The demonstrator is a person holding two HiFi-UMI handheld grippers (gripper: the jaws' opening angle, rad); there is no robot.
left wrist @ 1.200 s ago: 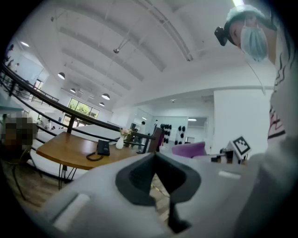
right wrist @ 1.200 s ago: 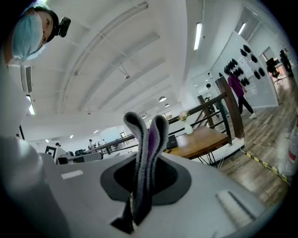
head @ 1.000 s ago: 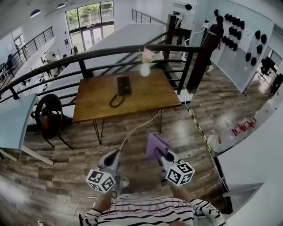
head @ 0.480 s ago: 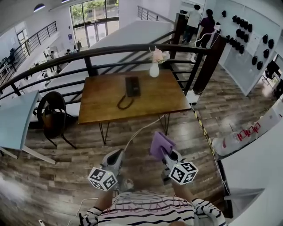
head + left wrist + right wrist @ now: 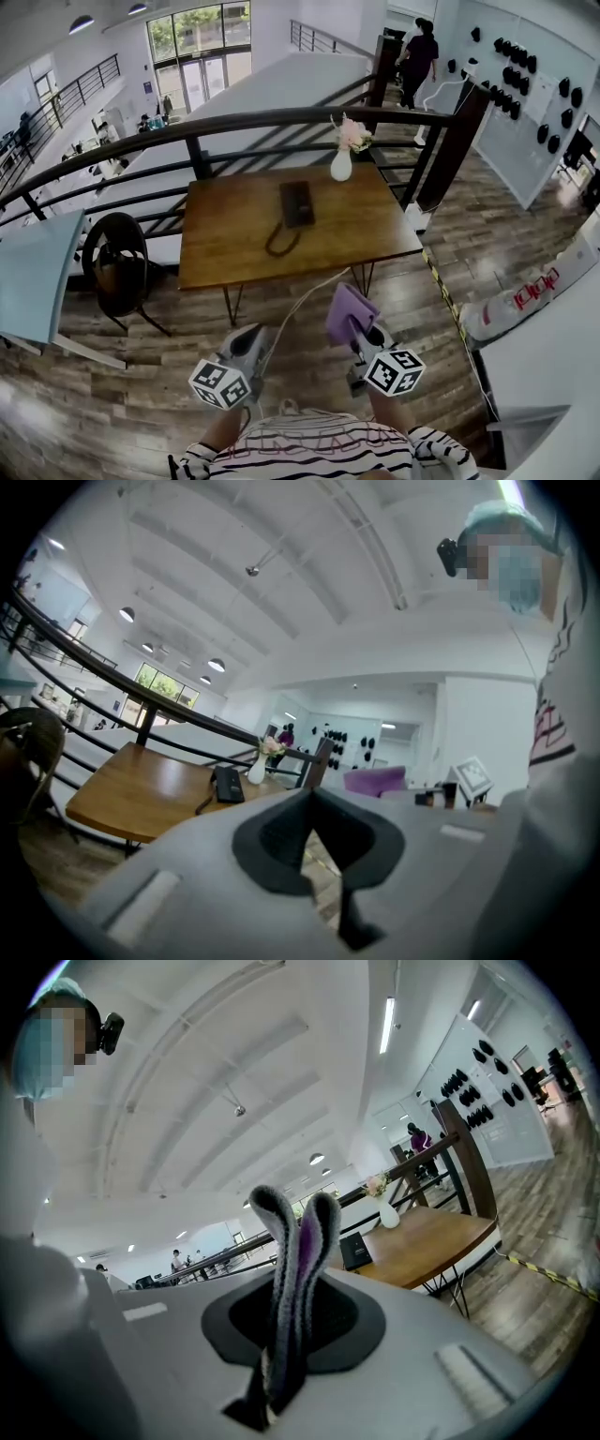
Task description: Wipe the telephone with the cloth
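Observation:
The black telephone (image 5: 297,203) lies on the wooden table (image 5: 234,253) ahead of me, its cord (image 5: 280,243) looped toward the front edge. My right gripper (image 5: 360,330) is held low in front of me, short of the table, and is shut on a folded purple cloth (image 5: 349,313). In the right gripper view the cloth (image 5: 298,1241) stands up out of the right gripper (image 5: 296,1288), with the telephone (image 5: 355,1250) far beyond it. My left gripper (image 5: 247,337) hangs beside it, shut and holding nothing. The left gripper view shows the left gripper (image 5: 313,803) with its jaws together and the telephone (image 5: 228,785) far off.
A white vase of pink flowers (image 5: 343,161) stands at the table's back edge, against a black railing (image 5: 281,120). A black chair (image 5: 115,265) and a pale blue tabletop (image 5: 33,272) are at the left. A white cable (image 5: 298,291) runs down from the table. A white counter (image 5: 548,356) lies to the right.
The table and telephone have grown larger and slid right and down in the head view as I came nearer. Both grippers keep their hold and pose.

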